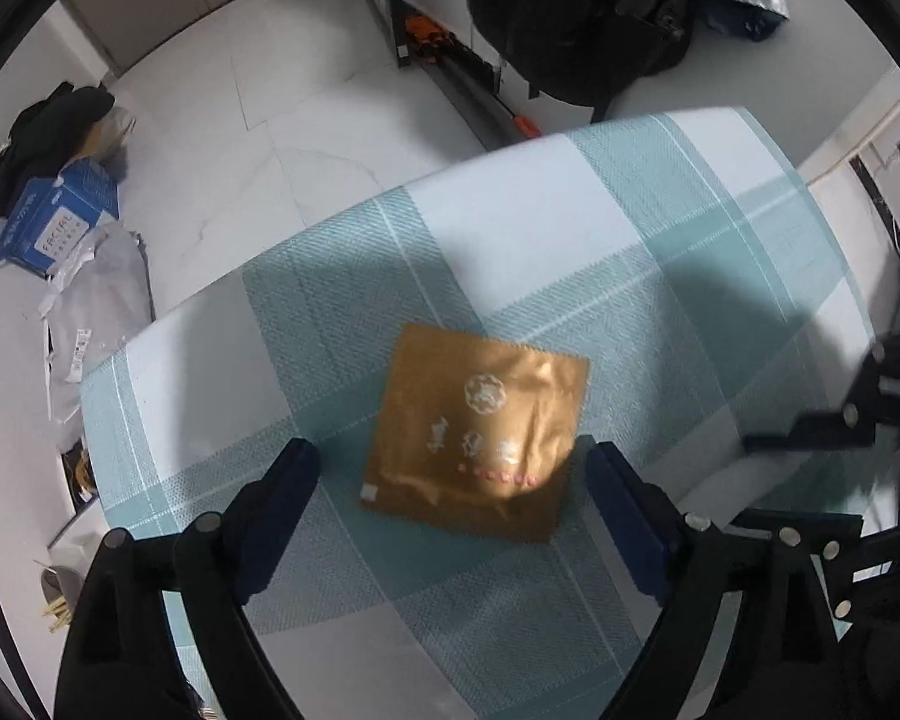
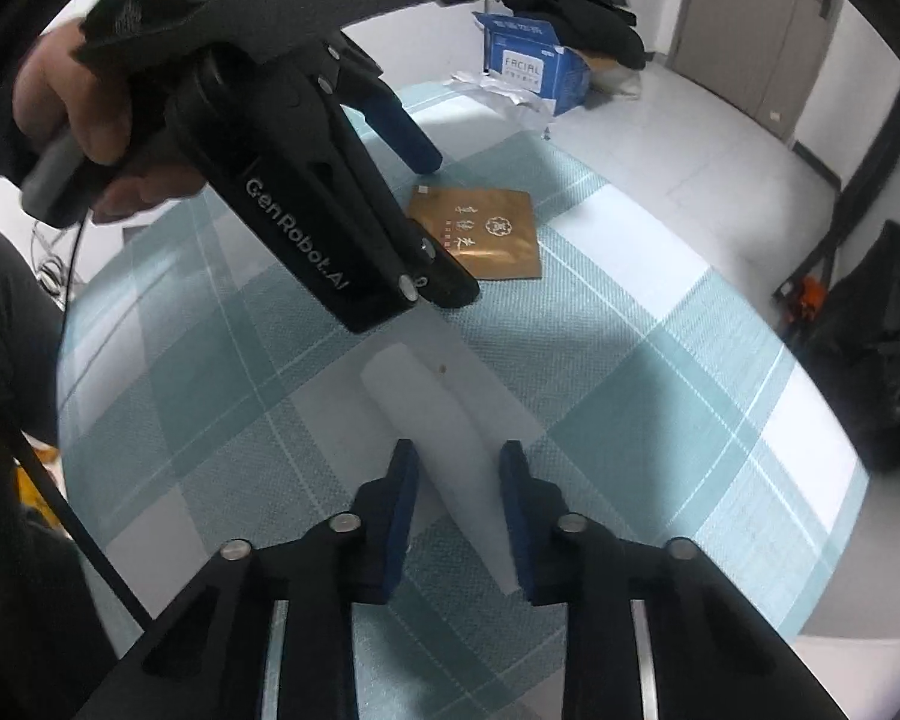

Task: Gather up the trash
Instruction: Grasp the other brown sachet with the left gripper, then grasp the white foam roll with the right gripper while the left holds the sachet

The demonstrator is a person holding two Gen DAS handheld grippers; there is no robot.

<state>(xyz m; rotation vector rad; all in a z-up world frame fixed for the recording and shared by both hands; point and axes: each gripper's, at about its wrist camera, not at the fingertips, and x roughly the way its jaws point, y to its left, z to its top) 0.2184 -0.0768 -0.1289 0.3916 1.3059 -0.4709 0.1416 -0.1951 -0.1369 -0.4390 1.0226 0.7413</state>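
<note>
A: What is the left hand-held gripper (image 1: 453, 468) doing?

B: Its blue fingers (image 1: 288, 480) are spread wide. It points down at the worktop (image 1: 510, 210), which has a blue-green and white checked cloth on it. A flat gold wrapper (image 1: 477, 429) lies on the cloth between the fingers. The fingers do not press on it.

A: And the right hand-held gripper (image 2: 459, 474)?

B: Its fingers are close together. A pale, see-through piece of plastic film (image 2: 444, 426) lies between them. One edge of it sits right by the right-side finger, but I cannot tell if the pads squeeze it.

A: Can you see a hand?

B: Yes. In the right view a person's hand (image 2: 84, 114) holds the other gripper by its handle, just above the gold wrapper.

A: What is farther out?

B: On the white tiled floor (image 1: 258, 90) there is a blue box (image 1: 54, 222) beside some crumpled white bags (image 1: 96, 312). A black backpack (image 1: 570, 12) sits past the far edge of the worktop.
</note>
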